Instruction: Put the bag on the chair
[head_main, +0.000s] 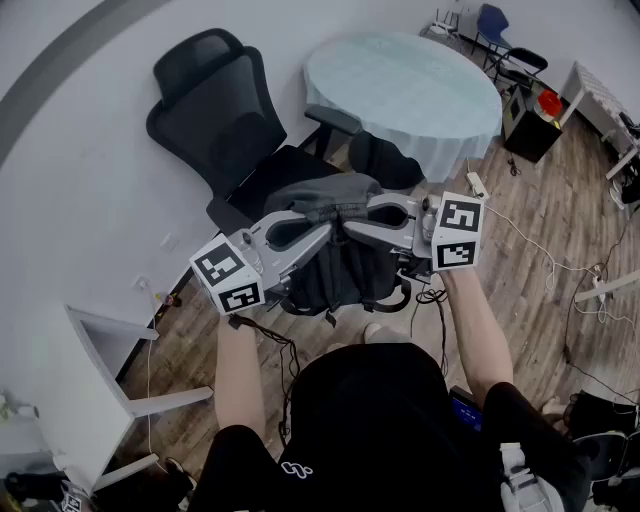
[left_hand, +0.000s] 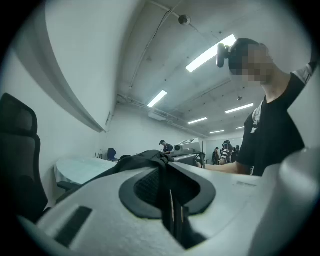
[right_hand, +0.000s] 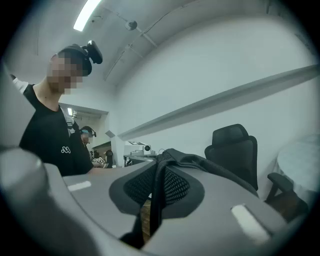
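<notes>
A dark grey backpack hangs from both grippers just in front of the black mesh office chair; its top is level with the seat's front edge. My left gripper and right gripper meet tip to tip at the bag's top, each shut on a fold of its fabric. In the left gripper view the bag's cloth is pinched where the jaws close, with the chair's back at the left. The right gripper view shows the strap running out of the closed jaws, the chair beyond.
A round table with a pale cloth stands behind the chair, a dark bundle at its foot. A white desk sits at the lower left. Cables trail over the wood floor to the right, near a black box.
</notes>
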